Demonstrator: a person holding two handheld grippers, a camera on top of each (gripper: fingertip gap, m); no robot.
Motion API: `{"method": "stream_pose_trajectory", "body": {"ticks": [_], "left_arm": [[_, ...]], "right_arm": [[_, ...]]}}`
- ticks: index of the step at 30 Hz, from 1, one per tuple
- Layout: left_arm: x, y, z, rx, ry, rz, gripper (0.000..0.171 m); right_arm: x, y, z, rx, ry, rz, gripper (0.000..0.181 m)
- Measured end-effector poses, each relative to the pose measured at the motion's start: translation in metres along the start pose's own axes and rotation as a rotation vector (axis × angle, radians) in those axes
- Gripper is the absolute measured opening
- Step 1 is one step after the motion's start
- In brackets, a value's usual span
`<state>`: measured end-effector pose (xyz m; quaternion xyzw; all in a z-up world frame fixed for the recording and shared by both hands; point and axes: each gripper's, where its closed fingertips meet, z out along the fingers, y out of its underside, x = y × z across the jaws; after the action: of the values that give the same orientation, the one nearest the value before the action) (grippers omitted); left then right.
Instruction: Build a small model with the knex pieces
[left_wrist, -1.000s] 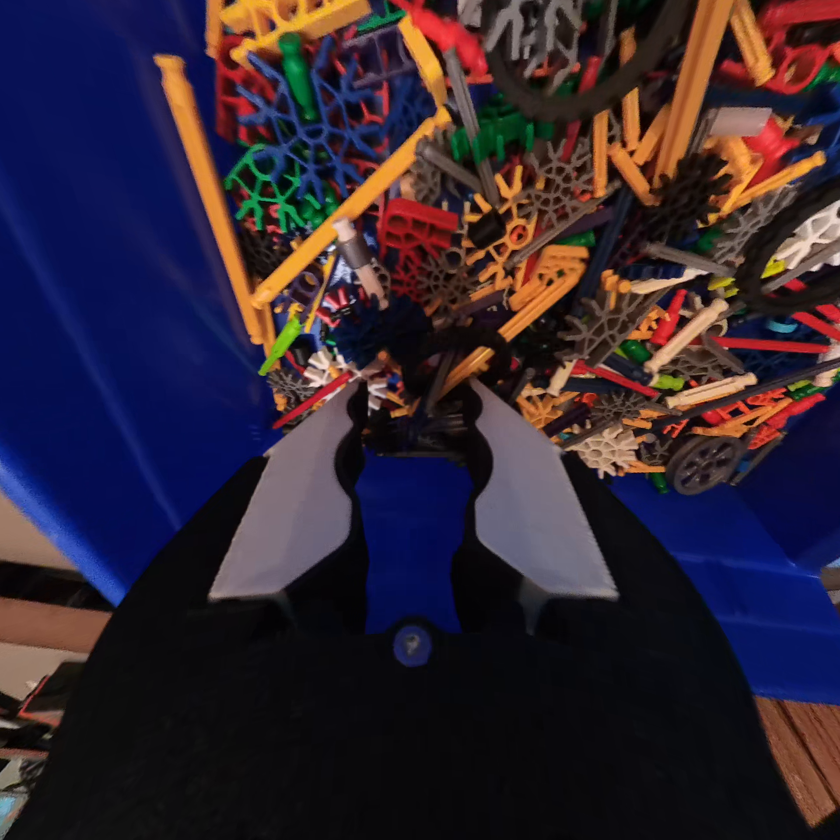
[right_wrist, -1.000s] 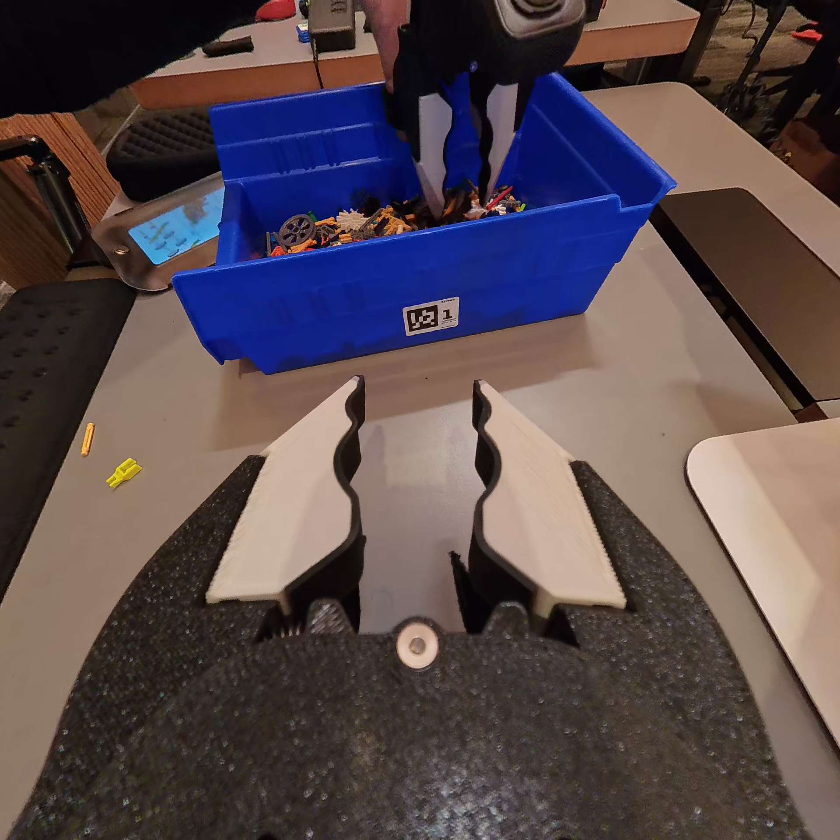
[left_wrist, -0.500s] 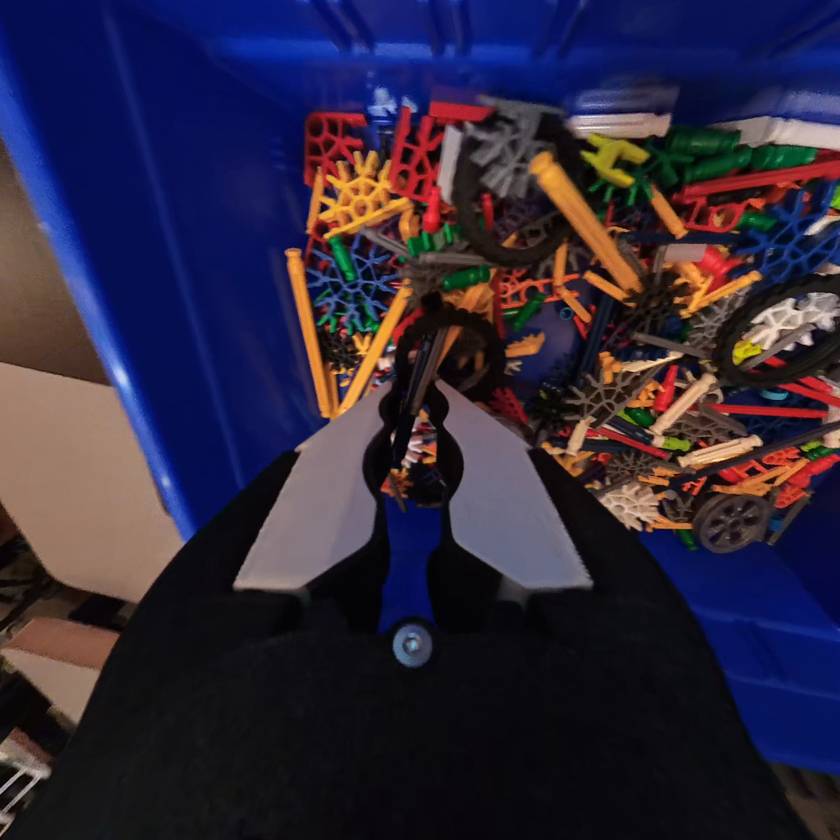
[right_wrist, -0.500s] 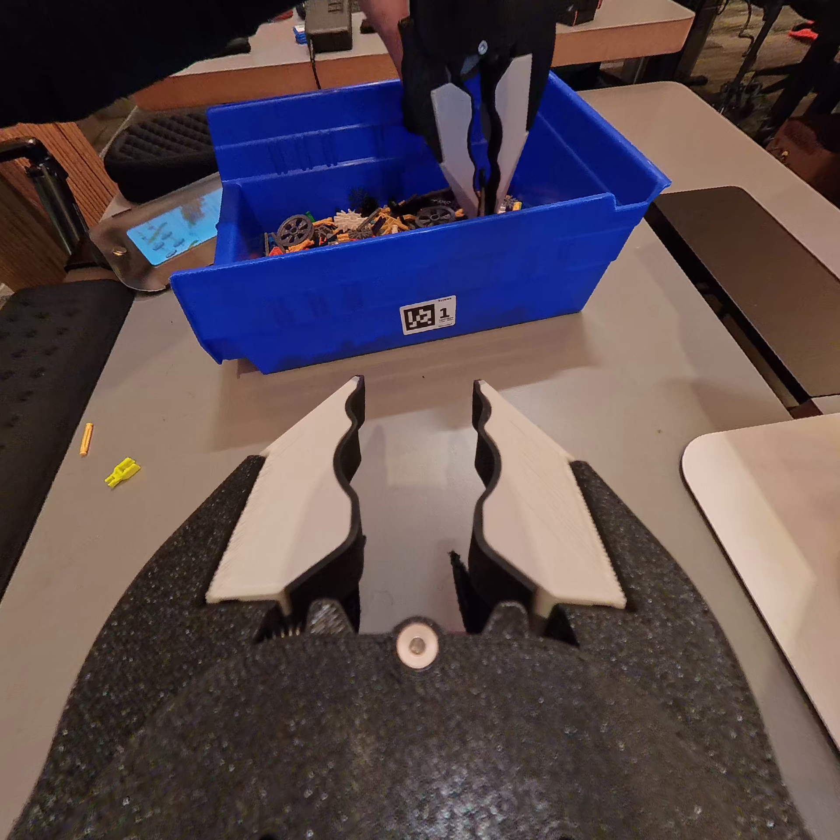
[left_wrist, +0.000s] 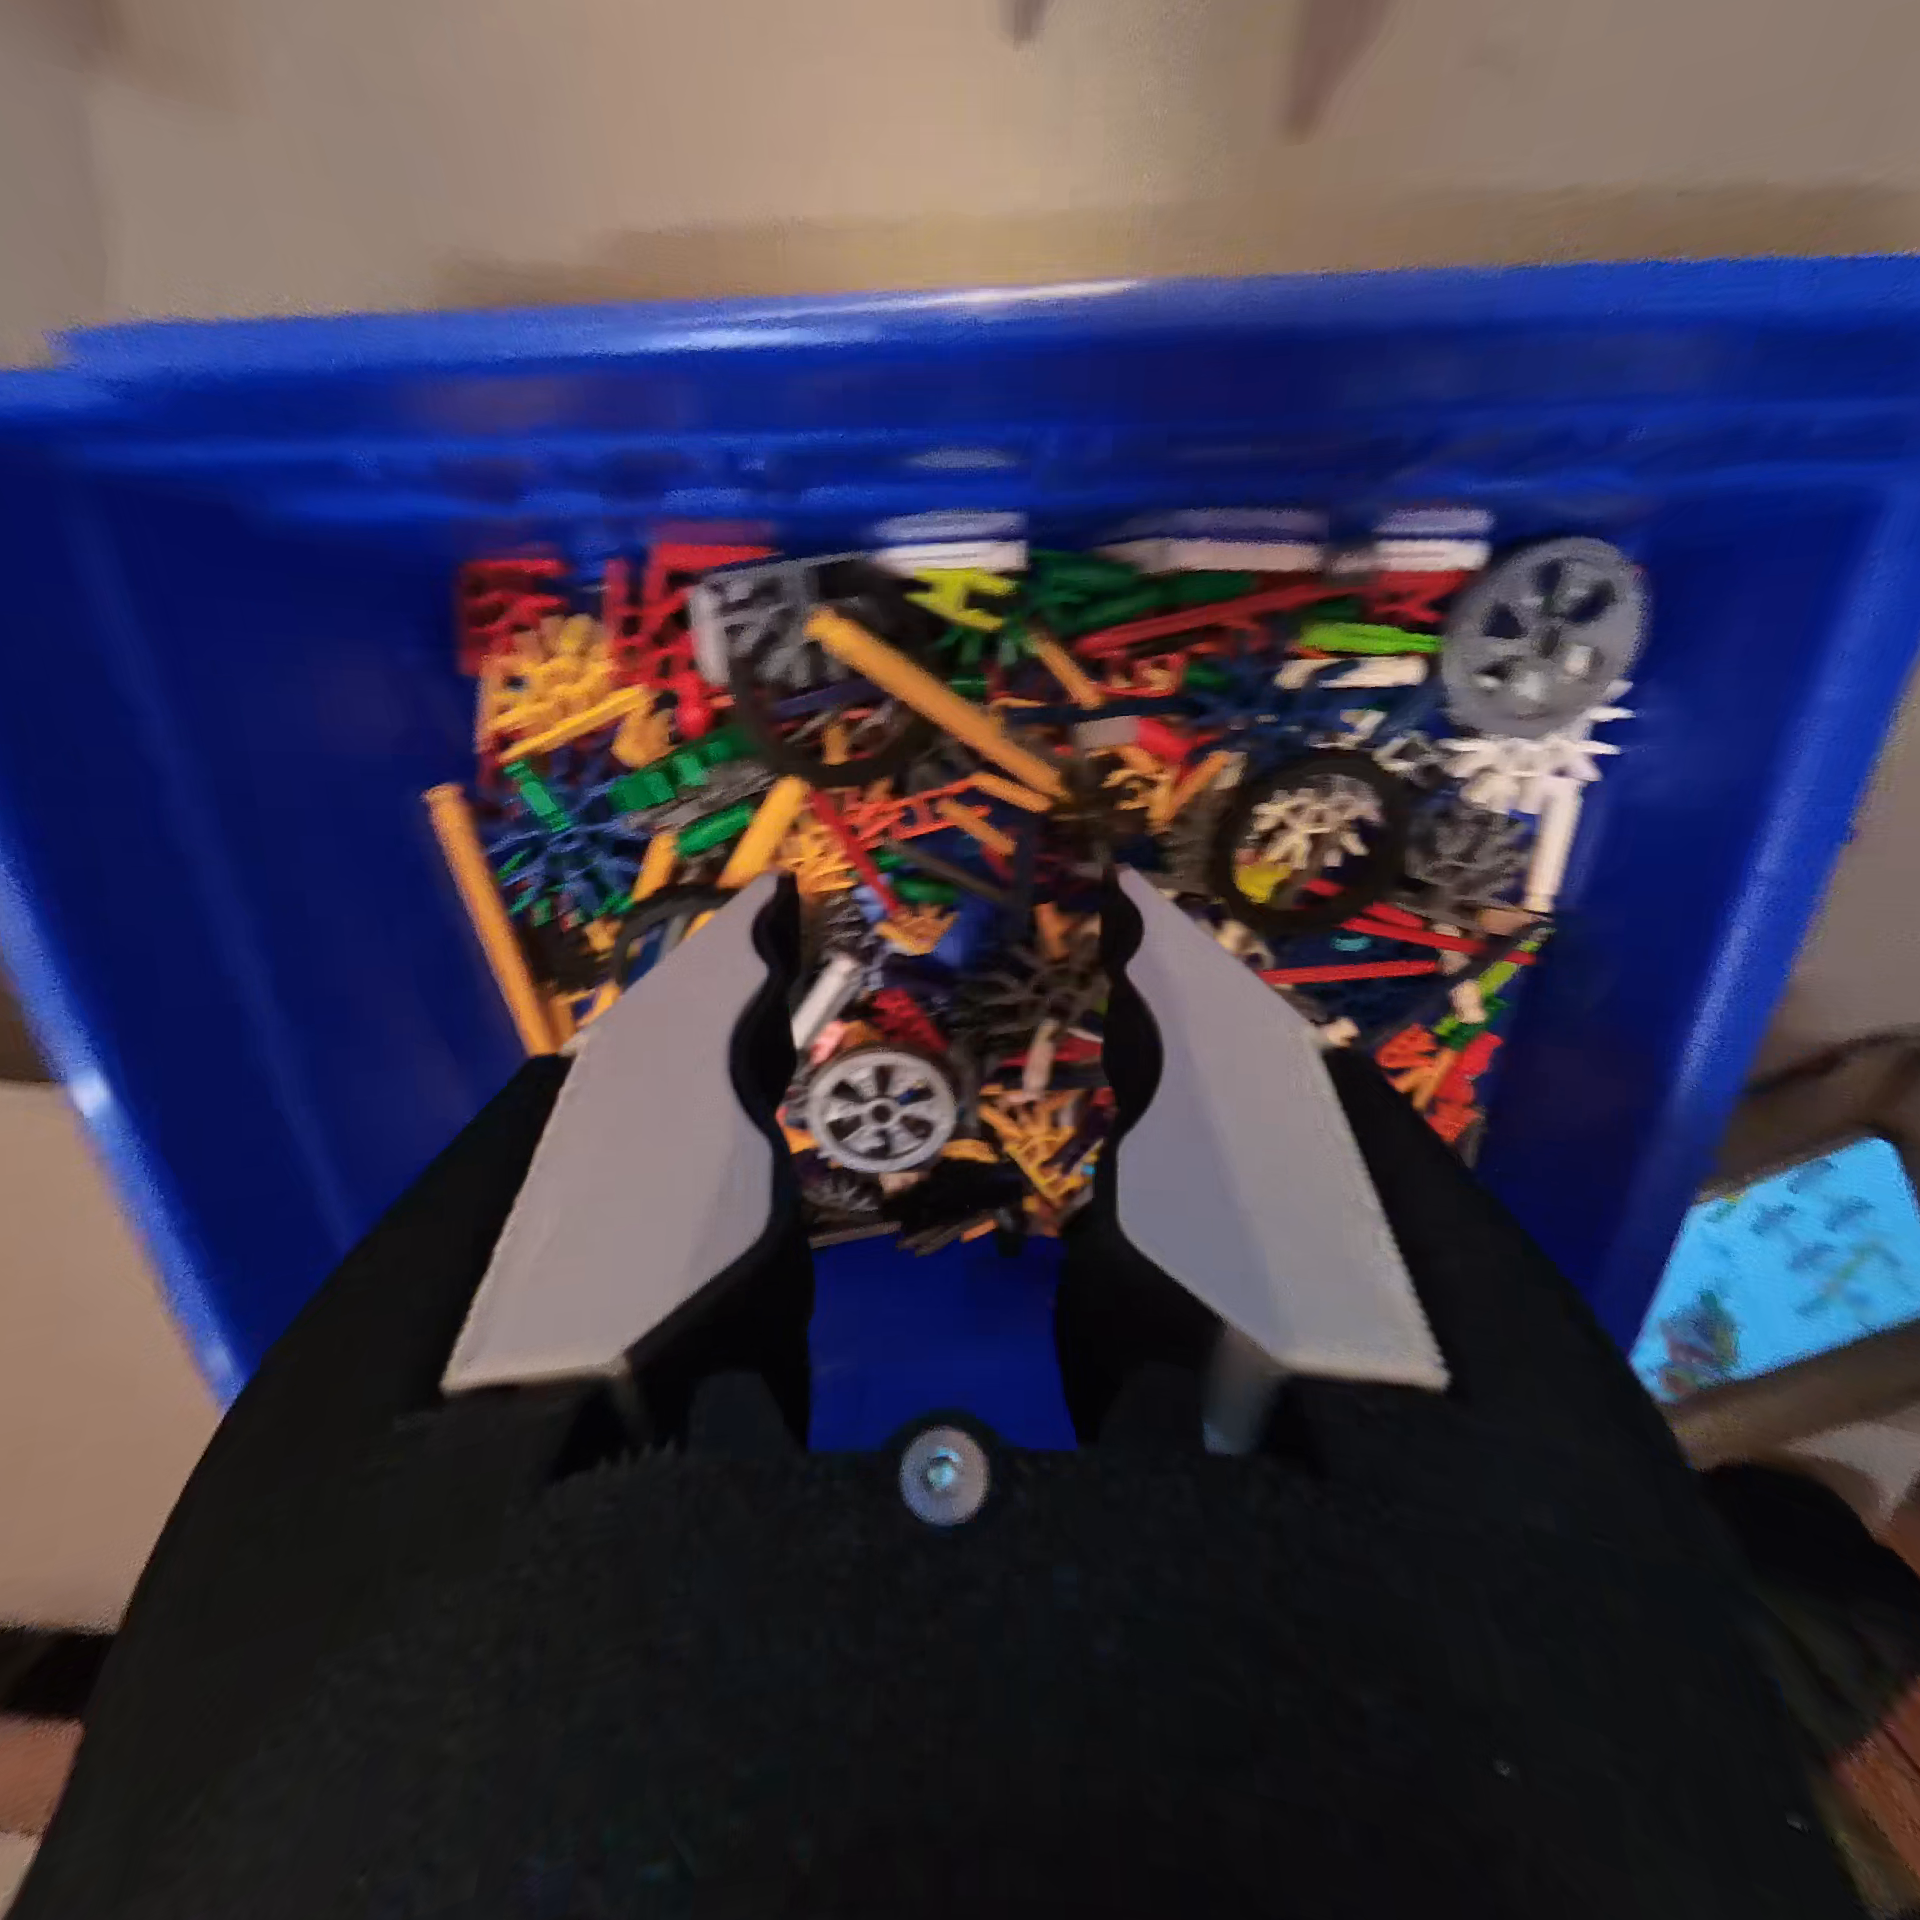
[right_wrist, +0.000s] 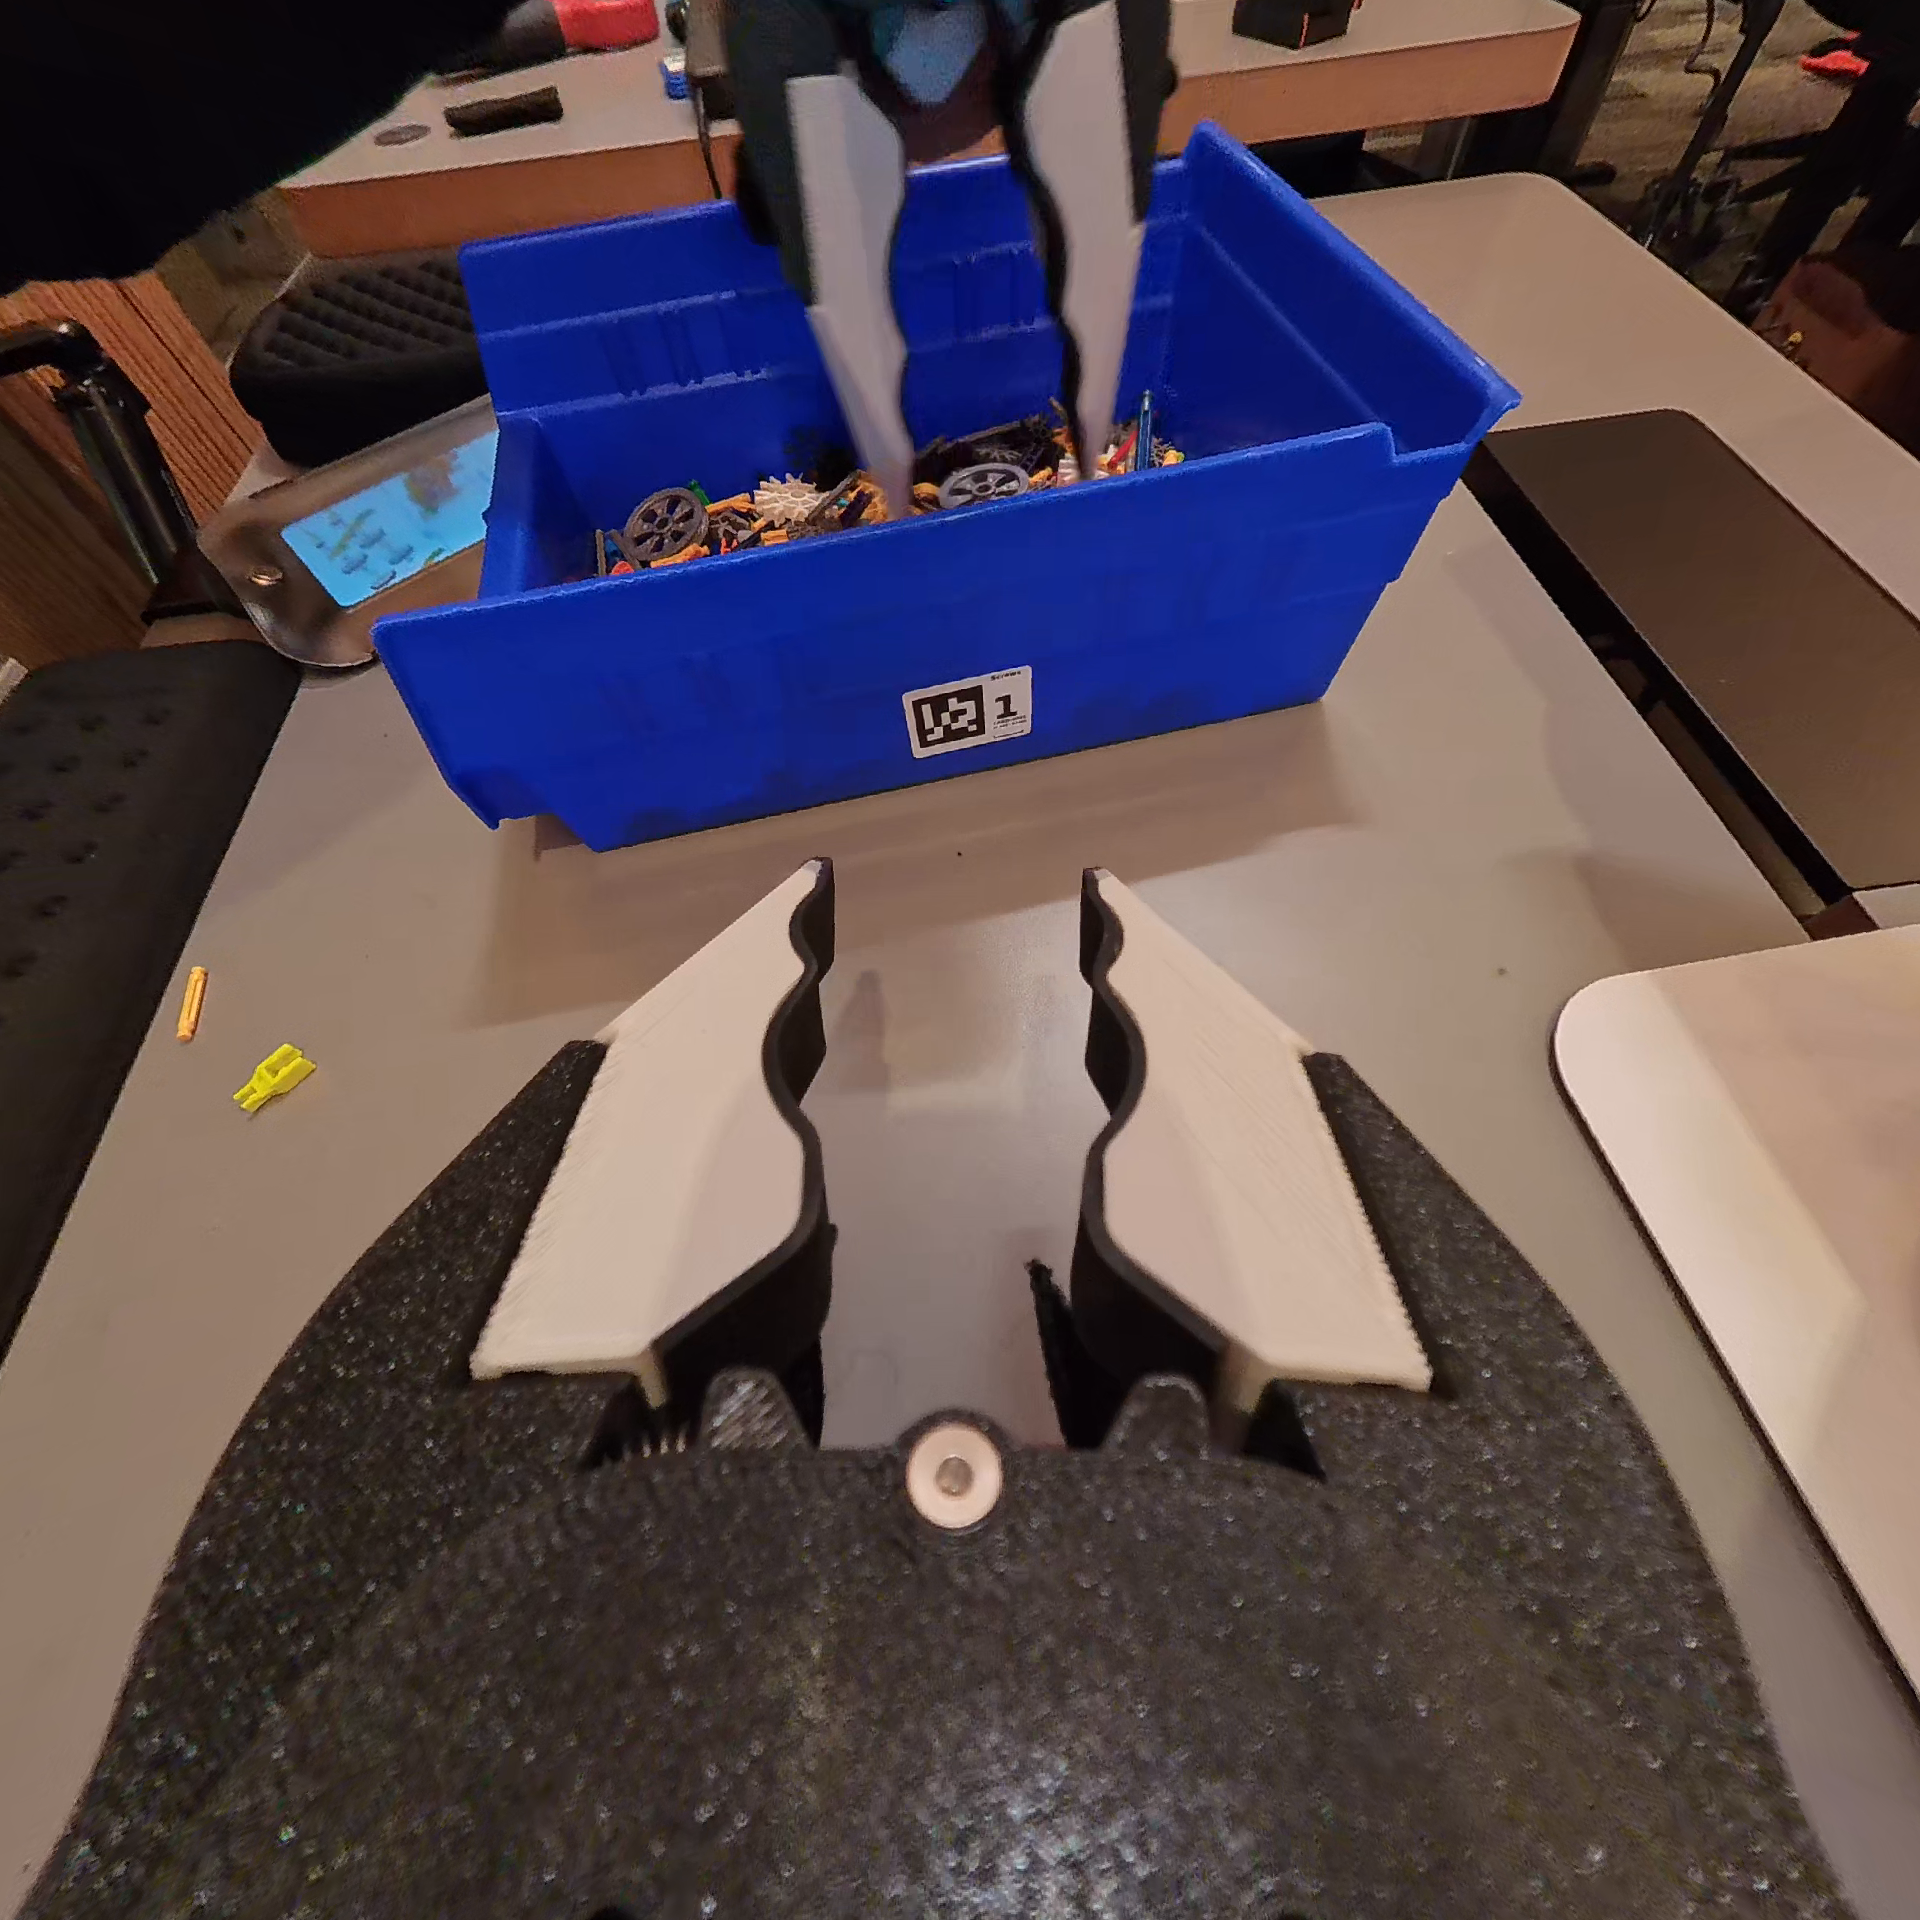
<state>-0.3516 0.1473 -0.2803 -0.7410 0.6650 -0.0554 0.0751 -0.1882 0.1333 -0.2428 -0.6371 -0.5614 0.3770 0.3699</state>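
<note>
A blue bin (left_wrist: 935, 353) holds a heap of mixed colourful construction-toy pieces (left_wrist: 1039, 790): rods, connectors, wheels. My left gripper (left_wrist: 948, 883) is open and empty, with its fingers down in the bin over the heap. A grey spoked wheel (left_wrist: 881, 1107) lies between the fingers, below them. This view is blurred. In the right wrist view the bin (right_wrist: 727, 675) stands on a grey table (right_wrist: 1455, 935), and the left gripper (right_wrist: 987, 478) reaches into it from above, straddling the grey wheel (right_wrist: 977, 485). My right gripper (right_wrist: 956, 873) is open and empty, just above the table in front of the bin.
A small yellow piece (right_wrist: 272, 1075) and an orange rod (right_wrist: 191, 1003) lie on the table at left. A white board (right_wrist: 1766, 1195) sits at right, with a dark panel (right_wrist: 1714, 623) behind it. A tablet with a lit screen (right_wrist: 384, 520) lies left of the bin, above a black mat (right_wrist: 94, 831). The tips of one gripper are about 15 centimetres away from the tips of the other.
Half a second ago my left gripper was nearly shut around a black ring in the heap. It has since opened wide and moved along the bin. My right gripper has not moved.
</note>
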Motion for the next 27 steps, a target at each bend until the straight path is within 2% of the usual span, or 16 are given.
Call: {"method": "stream_pose_trajectory", "body": {"ticks": [6,8,12,16,21,27], "left_arm": [[0.035,0.015,0.029,-0.149,0.109,0.046,0.065],[0.034,0.022,0.038,-0.187,0.086,0.053,0.066],[0.032,0.014,0.040,-0.126,0.047,0.099,0.036],[0.018,0.011,0.042,-0.112,-0.011,0.114,0.019],[-0.014,0.012,0.034,-0.106,-0.118,0.086,0.011],[-0.028,0.023,0.023,-0.104,-0.128,0.039,0.011]], "right_arm": [[-0.002,0.000,0.001,-0.003,-0.003,-0.005,0.047],[-0.001,-0.001,0.000,0.001,-0.002,-0.004,0.047],[0.000,0.000,-0.001,0.003,-0.001,0.002,0.047],[-0.001,0.001,0.001,-0.001,-0.005,0.003,0.047],[0.000,0.001,0.000,-0.001,-0.004,0.001,0.047],[0.002,0.002,-0.001,0.003,-0.002,0.011,0.047]]}}
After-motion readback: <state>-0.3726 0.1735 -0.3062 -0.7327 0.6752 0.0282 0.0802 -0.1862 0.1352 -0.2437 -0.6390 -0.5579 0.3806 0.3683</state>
